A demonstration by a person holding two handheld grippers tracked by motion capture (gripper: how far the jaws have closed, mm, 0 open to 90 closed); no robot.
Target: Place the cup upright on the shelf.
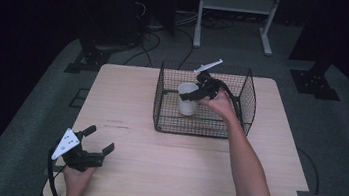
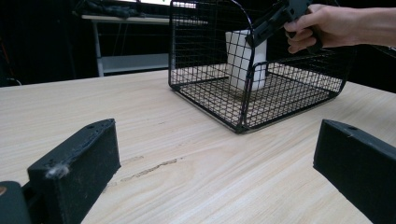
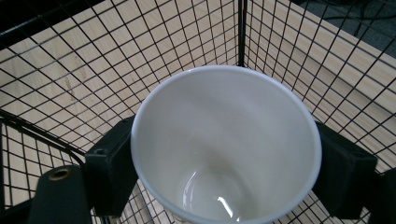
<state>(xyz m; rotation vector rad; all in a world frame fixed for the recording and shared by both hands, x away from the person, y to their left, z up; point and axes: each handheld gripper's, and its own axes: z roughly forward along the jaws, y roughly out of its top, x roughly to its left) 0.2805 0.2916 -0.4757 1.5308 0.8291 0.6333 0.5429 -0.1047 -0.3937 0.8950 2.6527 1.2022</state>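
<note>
A white cup stands upright inside the black wire basket at the middle back of the table. My right gripper reaches into the basket from the right and is shut on the cup just below its rim. In the right gripper view the empty cup sits between the two jaws, which press on both its sides. In the left gripper view the cup shows through the basket mesh. My left gripper rests near the front left table edge, open and holding nothing.
The wooden table has bare room between the basket and the left gripper. A white metal stand and cables lie on the floor behind the table. Black tape marks sit at the table's edges.
</note>
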